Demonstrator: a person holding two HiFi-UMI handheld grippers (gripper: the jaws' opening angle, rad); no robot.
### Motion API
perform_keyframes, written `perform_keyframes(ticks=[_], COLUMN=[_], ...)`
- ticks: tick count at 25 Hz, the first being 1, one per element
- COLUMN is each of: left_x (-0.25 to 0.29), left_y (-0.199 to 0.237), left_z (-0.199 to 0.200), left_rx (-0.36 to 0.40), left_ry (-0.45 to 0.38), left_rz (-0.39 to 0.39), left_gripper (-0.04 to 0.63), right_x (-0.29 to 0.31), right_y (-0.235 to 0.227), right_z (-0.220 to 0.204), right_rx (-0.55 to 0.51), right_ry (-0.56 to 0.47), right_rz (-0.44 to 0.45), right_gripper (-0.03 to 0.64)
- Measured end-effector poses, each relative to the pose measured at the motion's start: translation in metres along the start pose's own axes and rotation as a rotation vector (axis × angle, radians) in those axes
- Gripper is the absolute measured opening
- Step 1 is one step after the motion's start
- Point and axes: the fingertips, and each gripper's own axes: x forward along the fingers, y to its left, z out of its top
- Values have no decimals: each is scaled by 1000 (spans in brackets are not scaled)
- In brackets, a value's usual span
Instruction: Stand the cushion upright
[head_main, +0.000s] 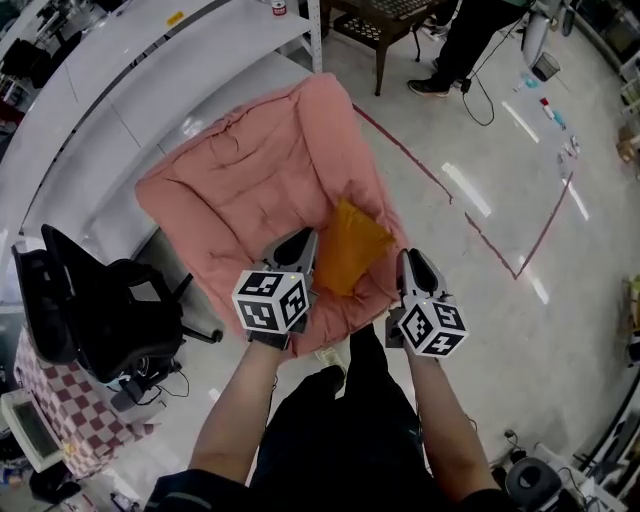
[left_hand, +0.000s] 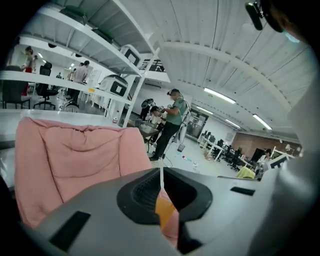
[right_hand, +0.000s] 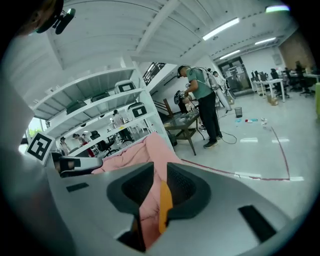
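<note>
The left tongs (head_main: 306, 238) are nearest and pressed together. They pinch a fold of the orange cushion (head_main: 348, 248) at its left edge (the left gripper view shows orange cloth caught in the slit between the jaws). The right tongs (head_main: 409, 257) stand a little spread at the cushion's right side. In the right gripper view an orange edge lies against one jaw, and pink padding shows through the gap beside it.

The cushion sits between the two tongs, in the near part of the seat of a pink floor chair (head_main: 240, 180), touching the padding under it. From above I cannot tell whether it stands or leans. The pink floor chair lies on the pale floor (head_main: 560, 330), with its padded back spread away to the far left.

A black office chair (head_main: 95, 310) stands just beside the pink chair's near-left edge. Beyond them runs white shelving (head_main: 140, 70). A red tape line (head_main: 480, 235) crosses the floor to the right. Farthest off are a dark wooden table (head_main: 385, 25) and, beside it, a standing person (head_main: 465, 40).
</note>
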Motion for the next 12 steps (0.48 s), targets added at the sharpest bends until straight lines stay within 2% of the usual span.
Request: perform_keyframes(ticks=[5, 8, 12], left_x=[55, 87, 121], left_y=[23, 41, 65], left_z=[-35, -55, -79], left_rx=[-63, -96, -121], left_ry=[103, 157, 213], left_rz=[0, 10, 39], left_gripper=[9, 50, 77], right_x=[37, 59, 80], right_y=[-28, -44, -70], right_z=[-38, -61, -85], right_rx=[55, 82, 171], right_ry=[95, 144, 182], right_rz=[-43, -73, -130], right_gripper=[72, 89, 112])
